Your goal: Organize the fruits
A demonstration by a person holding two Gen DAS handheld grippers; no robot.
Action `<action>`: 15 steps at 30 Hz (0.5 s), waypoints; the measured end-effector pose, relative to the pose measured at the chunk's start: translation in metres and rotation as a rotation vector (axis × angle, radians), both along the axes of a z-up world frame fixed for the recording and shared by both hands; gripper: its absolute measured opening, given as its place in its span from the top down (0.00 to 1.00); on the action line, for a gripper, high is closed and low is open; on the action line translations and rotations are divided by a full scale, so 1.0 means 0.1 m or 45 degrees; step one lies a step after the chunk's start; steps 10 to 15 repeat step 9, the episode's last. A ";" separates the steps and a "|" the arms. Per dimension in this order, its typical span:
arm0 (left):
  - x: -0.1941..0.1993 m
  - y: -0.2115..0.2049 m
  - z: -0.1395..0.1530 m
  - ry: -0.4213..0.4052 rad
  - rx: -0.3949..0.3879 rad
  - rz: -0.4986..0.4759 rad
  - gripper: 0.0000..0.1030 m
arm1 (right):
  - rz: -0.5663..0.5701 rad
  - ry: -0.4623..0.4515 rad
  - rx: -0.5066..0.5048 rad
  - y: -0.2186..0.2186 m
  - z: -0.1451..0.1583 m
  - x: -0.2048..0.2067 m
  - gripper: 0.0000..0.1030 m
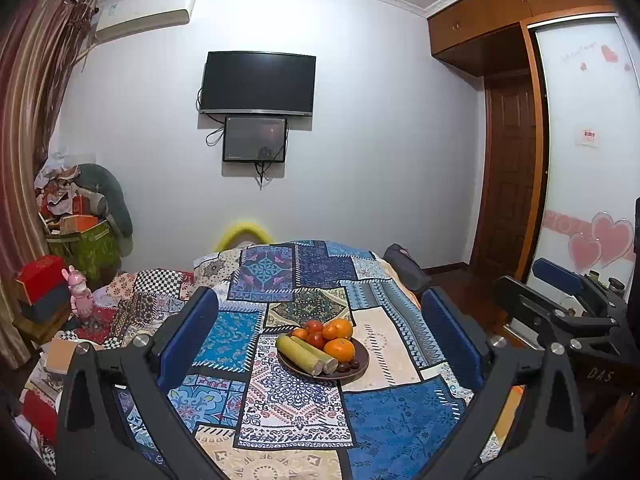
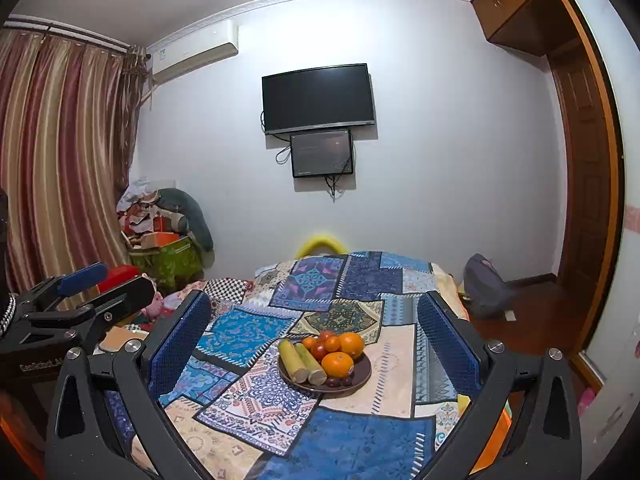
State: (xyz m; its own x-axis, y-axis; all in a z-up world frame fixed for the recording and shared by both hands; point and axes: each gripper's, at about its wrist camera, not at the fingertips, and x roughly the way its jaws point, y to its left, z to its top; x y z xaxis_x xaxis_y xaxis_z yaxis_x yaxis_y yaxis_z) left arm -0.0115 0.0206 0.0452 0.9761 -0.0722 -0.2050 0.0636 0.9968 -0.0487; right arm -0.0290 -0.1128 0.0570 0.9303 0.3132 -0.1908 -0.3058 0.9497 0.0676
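Both hand-held grippers, left [image 1: 320,332] and right [image 2: 314,332], are hovering with jaws wide apart, gripping nothing. Oranges, tomatoes and pale-green cane sticks are sitting piled in the dark round plate [image 1: 362,364] on the patchwork-covered worktop [image 1: 400,424]; any grasp wants gentle, centred closing.

- The left gripper [image 1: 320,336] hangs above the patchwork tablecloth [image 1: 400,420], jaws spread wide, gripping nothing.
- Between them sits a dark plate [image 1: 362,364] bearing oranges [image 1: 339,349], red fruits [image 1: 315,339], two pale green stalks [image 1: 308,354], perhaps sugarcane, and small dark fruits [image 1: 348,366].
- The right gripper [image 1: 560,280] shows at the right edge.
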 end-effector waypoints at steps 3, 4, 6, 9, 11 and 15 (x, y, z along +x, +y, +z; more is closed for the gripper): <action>0.00 0.00 0.00 -0.001 -0.002 -0.003 0.00 | -0.002 -0.003 0.002 -0.01 0.00 0.00 0.00; 0.00 0.00 0.00 0.000 -0.004 -0.004 0.00 | -0.003 -0.004 0.001 0.00 -0.01 -0.01 0.00; 0.00 0.00 0.01 0.000 -0.003 -0.004 0.00 | -0.002 -0.004 0.000 0.00 -0.01 -0.01 0.00; 0.00 0.00 0.00 0.001 -0.002 -0.001 0.00 | -0.004 -0.004 0.001 -0.01 0.00 0.00 0.00; 0.00 0.00 0.00 0.001 -0.002 -0.001 0.00 | -0.004 -0.004 0.001 -0.01 0.00 0.00 0.00; 0.00 0.00 0.00 0.001 -0.002 -0.001 0.00 | -0.004 -0.004 0.001 -0.01 0.00 0.00 0.00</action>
